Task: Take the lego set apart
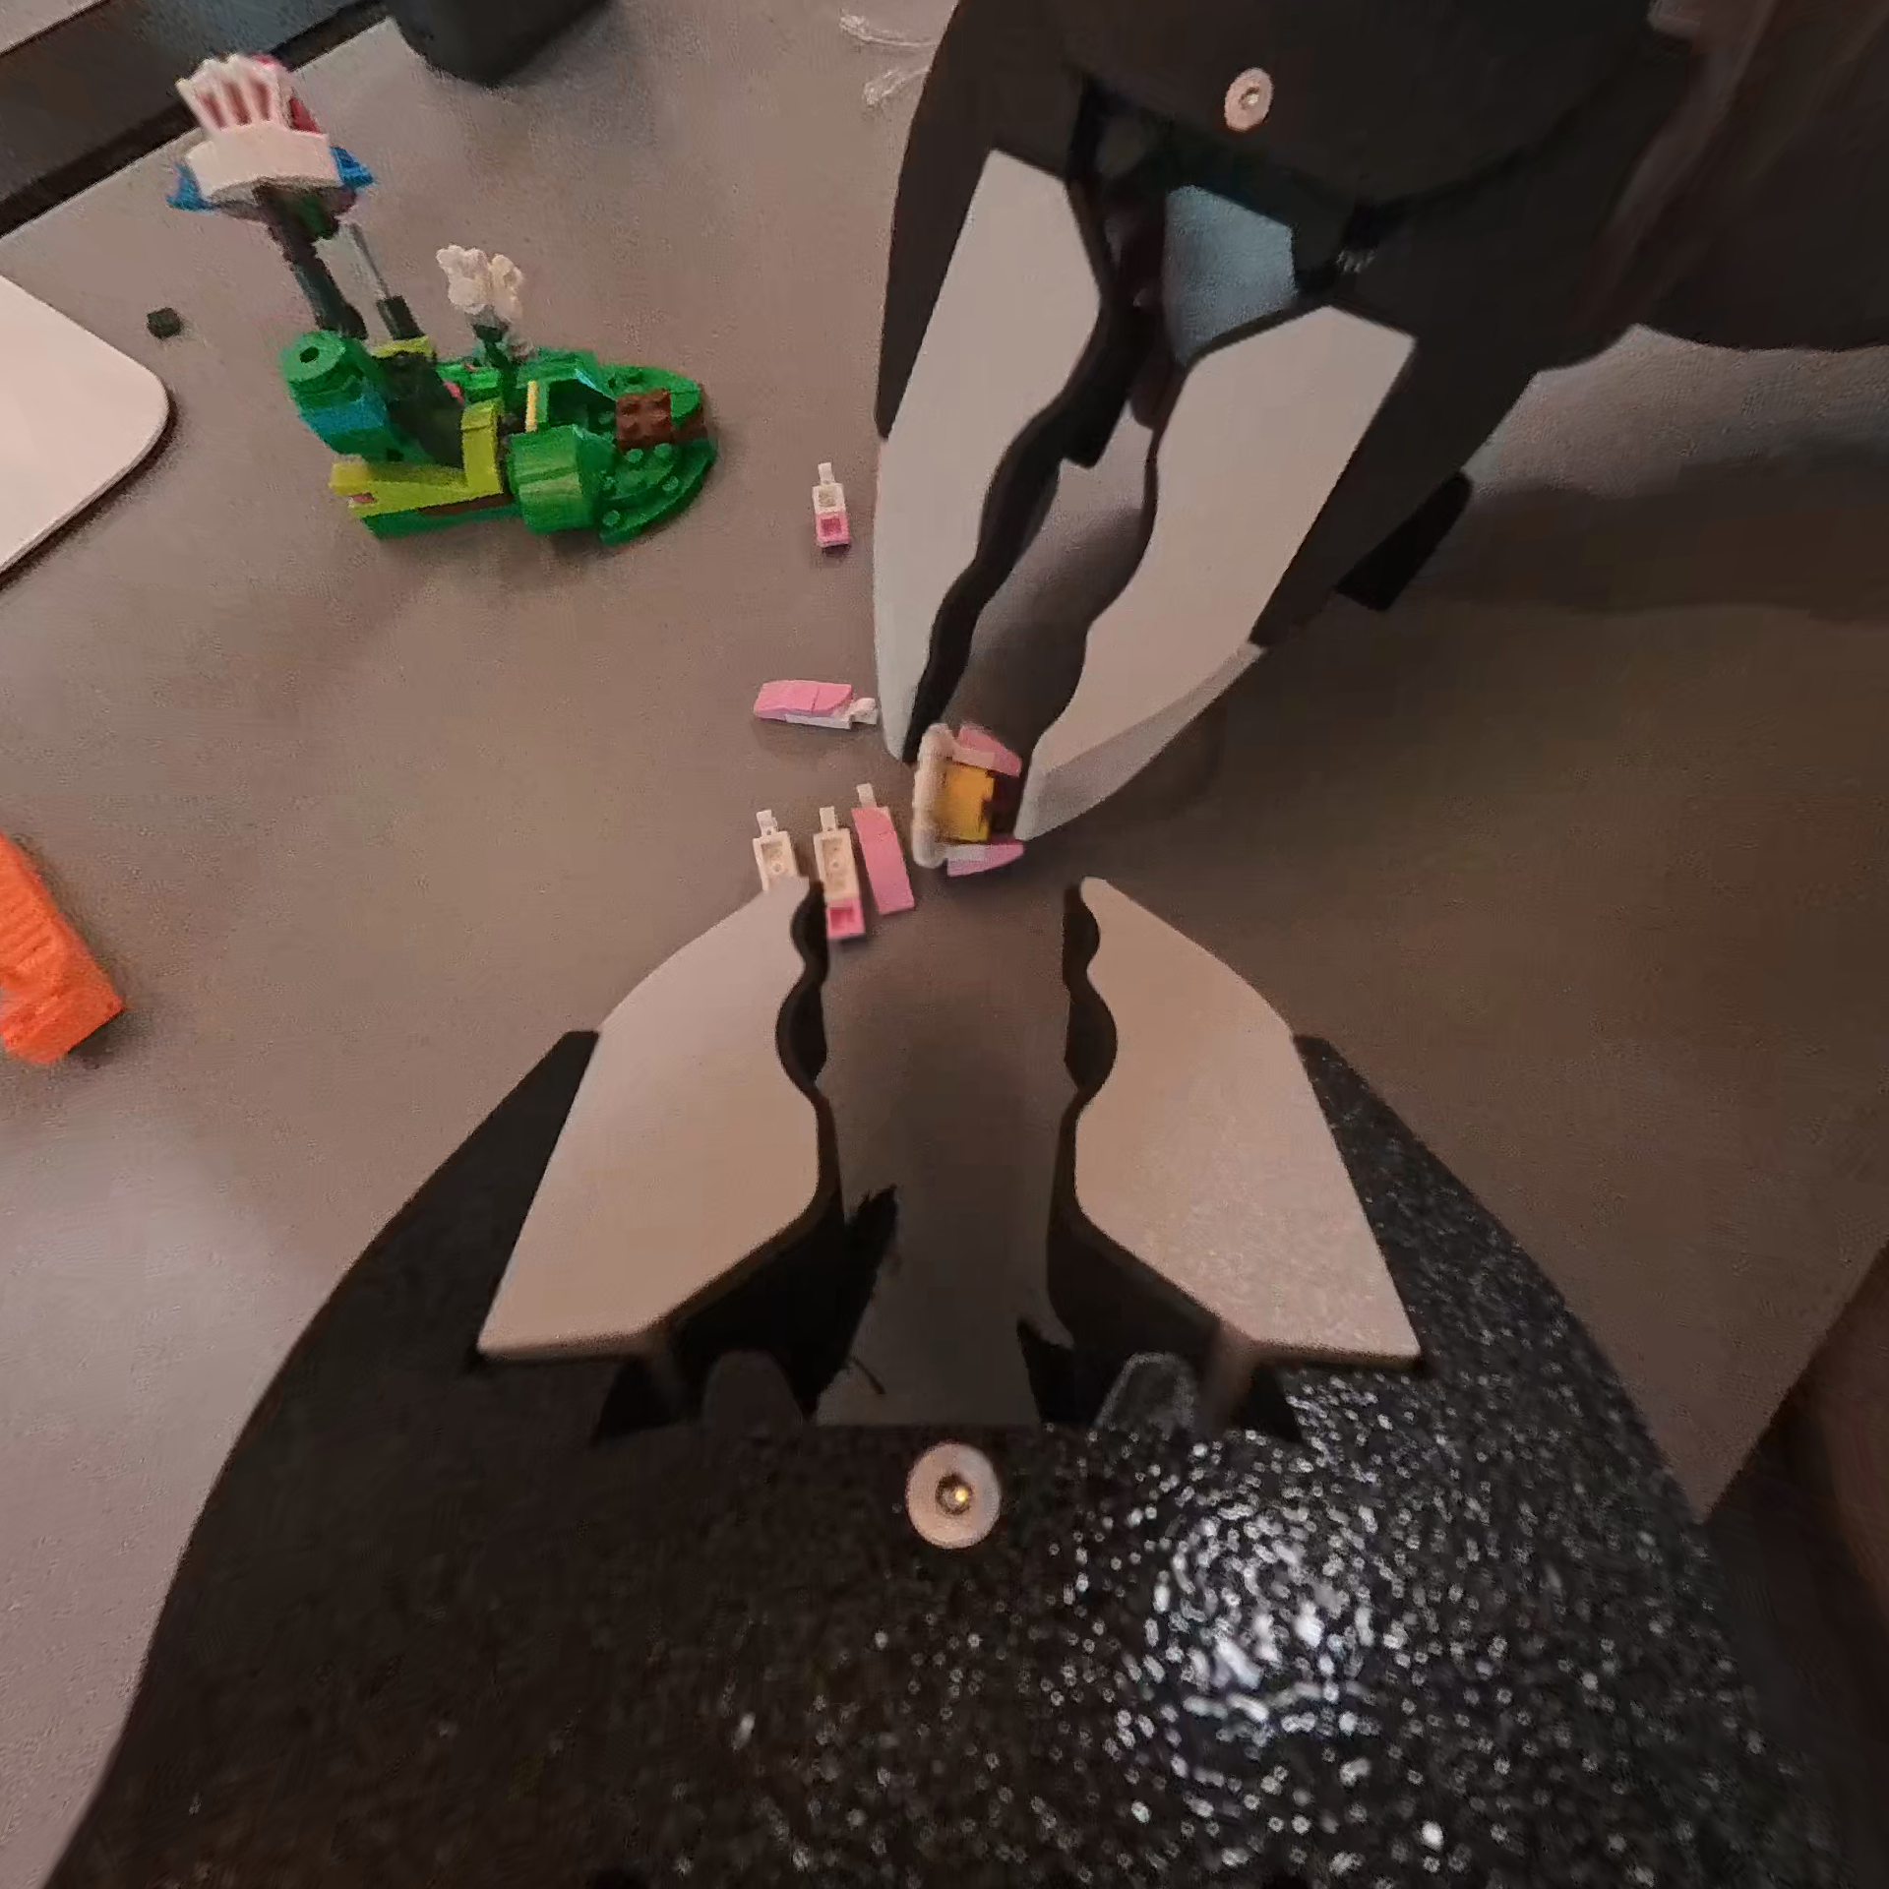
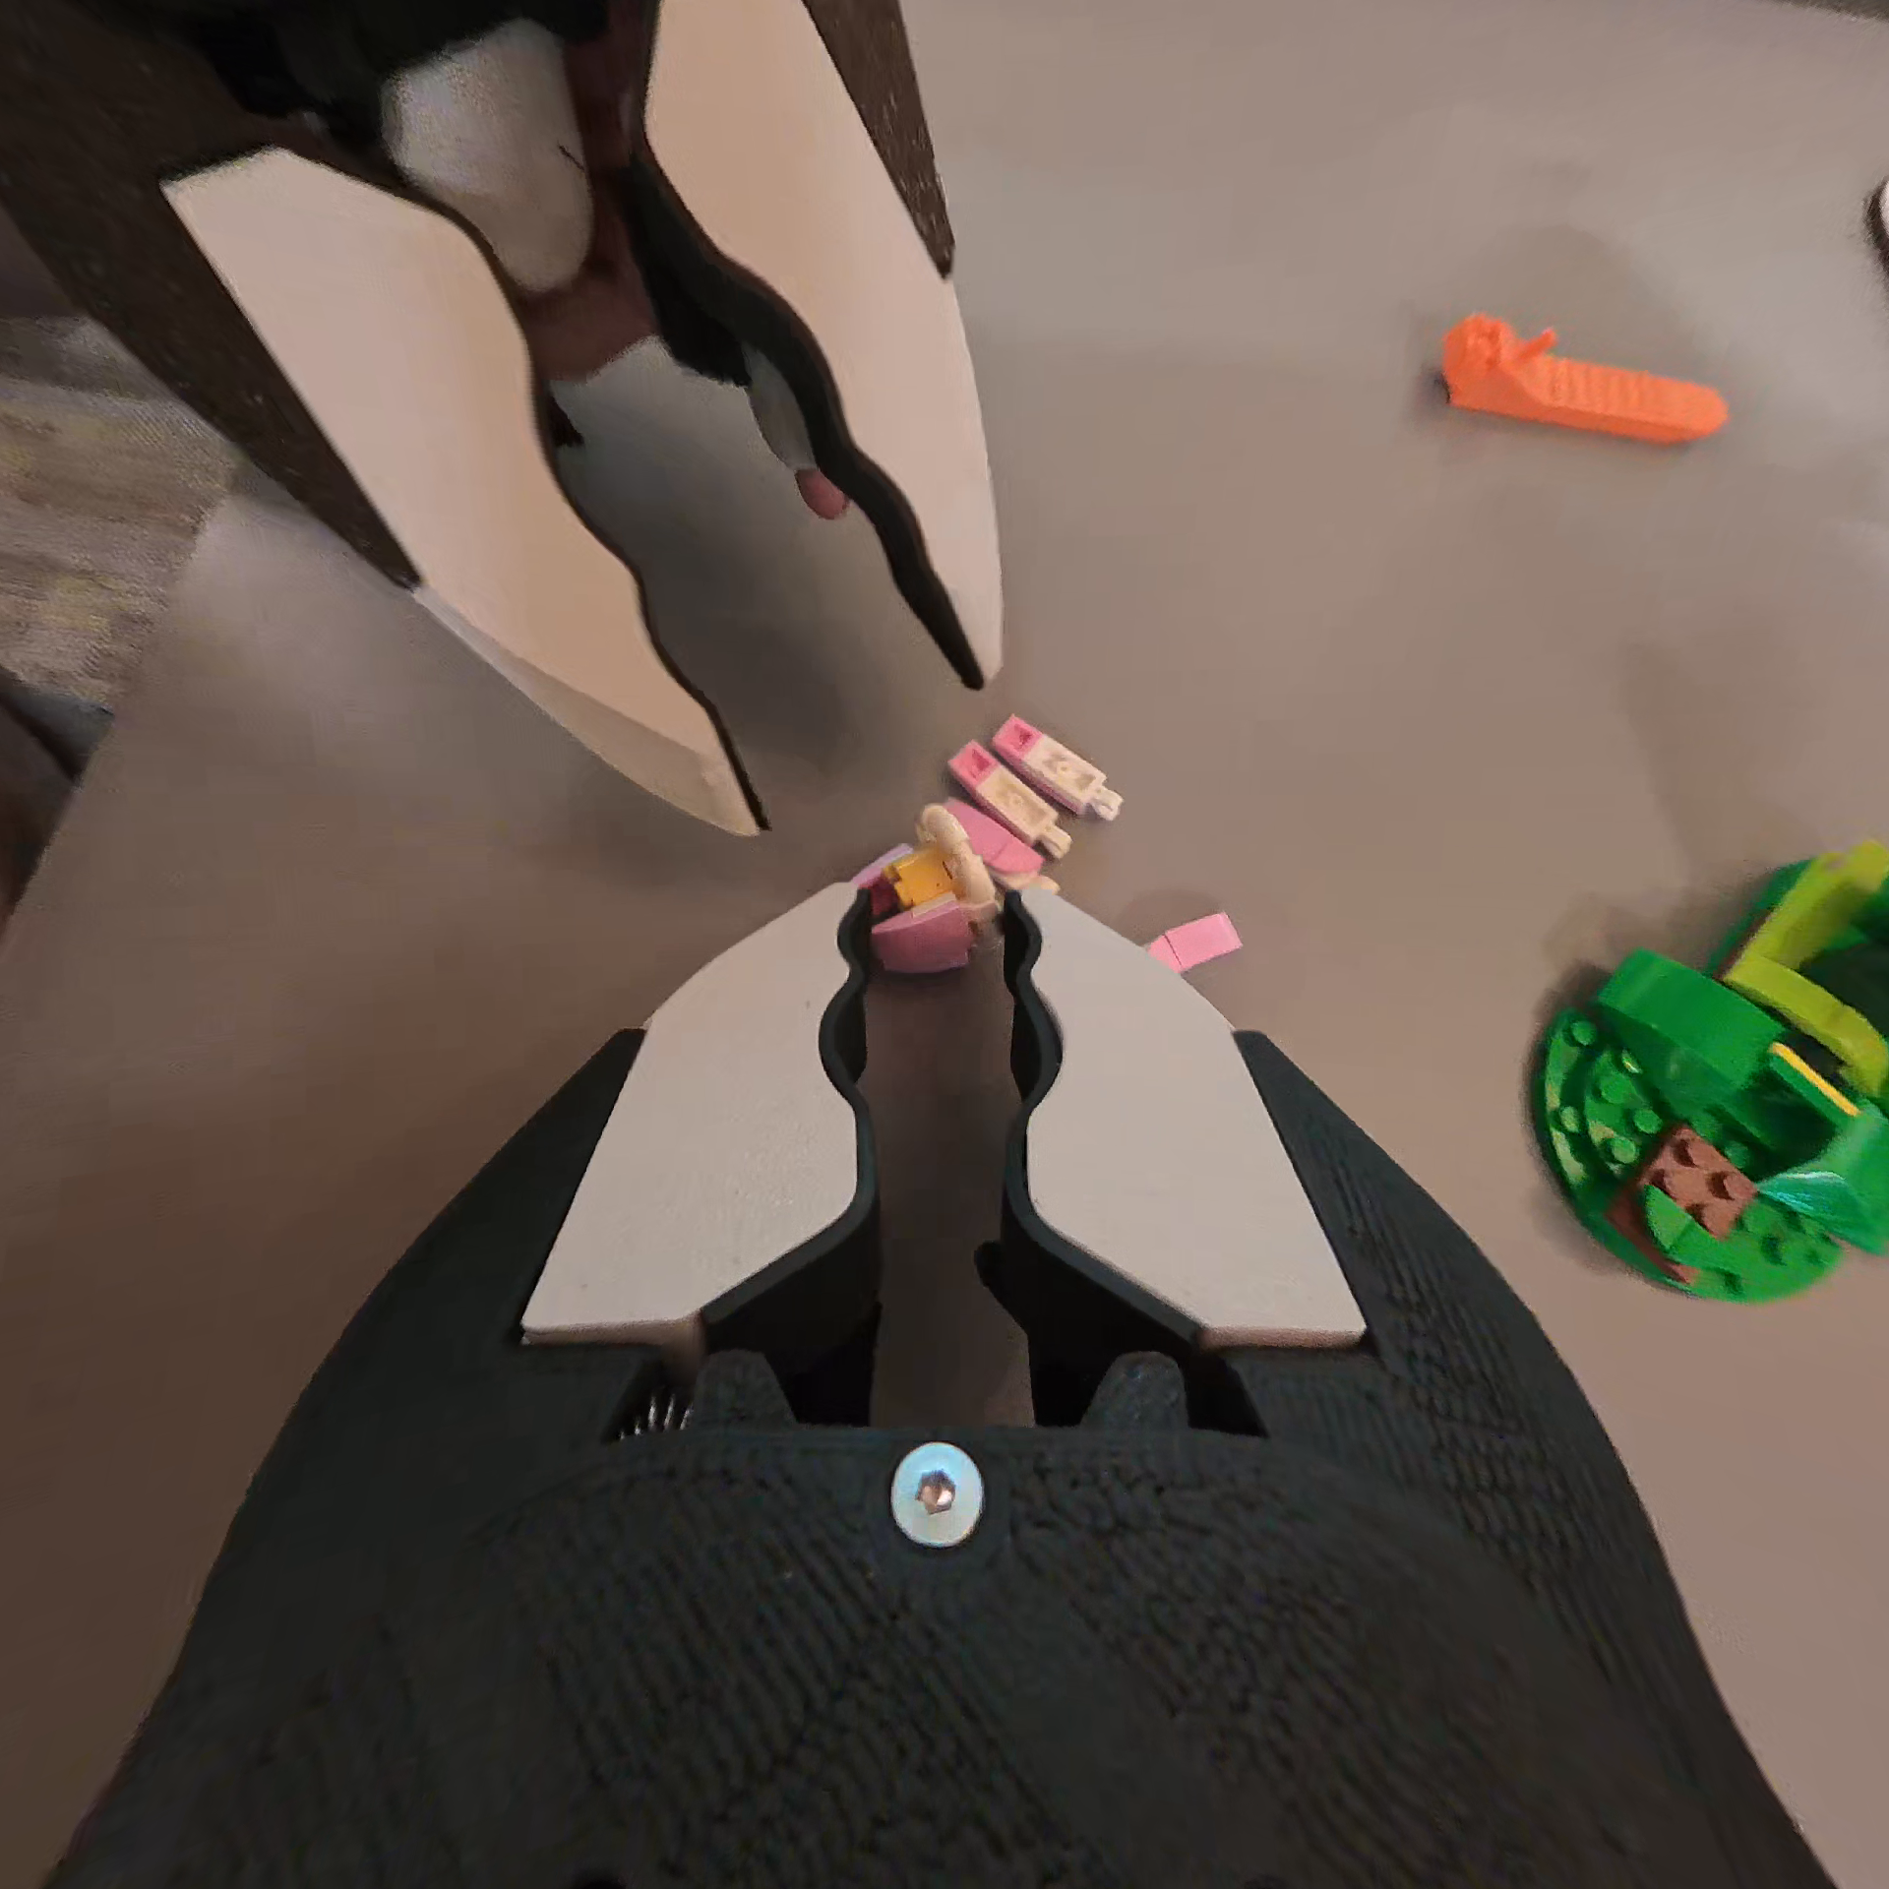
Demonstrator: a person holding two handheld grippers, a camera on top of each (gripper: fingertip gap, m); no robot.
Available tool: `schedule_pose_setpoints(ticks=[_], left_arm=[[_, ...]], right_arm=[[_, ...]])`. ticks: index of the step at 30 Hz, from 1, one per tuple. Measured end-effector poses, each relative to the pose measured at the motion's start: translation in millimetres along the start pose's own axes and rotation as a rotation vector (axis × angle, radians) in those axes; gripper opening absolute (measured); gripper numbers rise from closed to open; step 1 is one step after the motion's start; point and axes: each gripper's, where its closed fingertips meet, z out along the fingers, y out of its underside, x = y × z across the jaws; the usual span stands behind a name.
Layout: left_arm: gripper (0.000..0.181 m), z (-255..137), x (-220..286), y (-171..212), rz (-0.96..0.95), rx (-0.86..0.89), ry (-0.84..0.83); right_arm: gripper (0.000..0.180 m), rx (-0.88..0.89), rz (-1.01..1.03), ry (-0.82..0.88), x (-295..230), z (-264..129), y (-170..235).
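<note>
A small flower piece [image 1: 961, 808], yellow inside with pink petals and a white ring, sits between the tips of my right gripper [image 1: 971, 782], which reaches in from the top and is shut on it just above the grey table. In the right wrist view the flower piece [image 2: 920, 925] shows between the right gripper's [image 2: 935, 902] tips. My left gripper [image 1: 940, 894] is open and empty, its tips just short of the flower piece. It also shows in the right wrist view [image 2: 864, 746], coming from the upper left. Loose pink and white petal pieces [image 1: 848, 869] lie beside it.
A green lego base [image 1: 511, 440] with stems and a white-pink flower [image 1: 256, 133] stands at the far left; the base also shows in the right wrist view [image 2: 1738, 1104]. An orange brick separator [image 2: 1584, 394] lies apart. More loose petals [image 1: 813, 703] lie around. A white rounded object [image 1: 61, 409] sits at the left edge.
</note>
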Motion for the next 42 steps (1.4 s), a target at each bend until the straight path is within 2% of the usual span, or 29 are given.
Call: schedule_pose_setpoints(ticks=[1, 3, 6, 9, 12, 17, 22, 24, 26, 27, 29, 32, 33, 38, 40, 42], left_arm=[[0.044, -0.6, -1.6, -1.0, -0.033, 0.013, -0.017], [0.044, -0.6, 1.6, -3.2, -0.095, 0.046, -0.007], [0.044, -1.1, 19.9, -17.7, -0.160, 0.153, 0.125], [0.034, -6.7, 28.7, -35.0, -0.146, 0.268, 0.206], [0.025, -14.8, 38.4, -46.2, -0.091, 0.357, 0.282], [0.025, -26.5, 52.6, -49.1, -0.039, 0.374, 0.457], [0.025, -32.6, 65.9, -44.1, -0.105, 0.370, 0.679], [0.026, -35.2, 64.1, -49.1, -0.237, 0.387, 0.765], [0.033, -33.1, 51.1, -57.5, -0.364, 0.428, 0.745], [0.050, -32.8, 46.1, -60.6, -0.389, 0.447, 0.714], [0.057, -33.2, 48.6, -62.7, -0.339, 0.443, 0.672], [0.027, -24.7, 46.4, -59.4, -0.178, 0.382, 0.502], [0.023, -27.4, 48.4, -61.4, -0.125, 0.394, 0.489], [0.020, -47.4, 71.5, -66.4, -0.094, 0.407, 0.749], [0.020, -37.2, 55.8, -66.3, -0.147, 0.371, 0.647], [0.020, -22.8, 29.3, -62.1, -0.174, 0.292, 0.409]], right_arm=[[0.023, 0.038, 0.010, -0.009, -2.3, -2.8, -5.0], [0.023, 0.135, -0.002, -0.003, -7.1, -12.2, -18.6], [0.023, 0.235, -0.033, 0.012, -14.7, -27.6, -33.9], [0.023, 0.299, -0.034, 0.010, -20.0, -39.9, -42.6], [0.023, 0.384, 0.018, -0.086, -29.2, -55.2, -50.6], [0.023, 0.430, 0.060, -0.279, -47.2, -68.2, -50.0], [0.023, 0.456, 0.130, -0.433, -59.4, -70.7, -44.7], [0.023, 0.478, 0.154, -0.429, -56.0, -71.7, -45.1], [0.023, 0.482, 0.153, -0.324, -43.1, -71.0, -45.3], [0.023, 0.464, 0.142, -0.267, -37.5, -70.4, -44.3], [0.023, 0.435, 0.108, -0.199, -34.4, -71.0, -45.1], [0.023, 0.393, 0.054, -0.197, -43.4, -73.3, -48.8], [0.023, 0.392, 0.042, -0.208, -45.3, -75.2, -49.8], [0.023, 0.495, 0.067, -0.484, -68.5, -95.7, -57.2], [0.021, 0.455, 0.125, -0.354, -48.8, -91.6, -56.1], [0.027, 0.426, 0.122, -0.121, -23.6, -97.4, -60.4]])
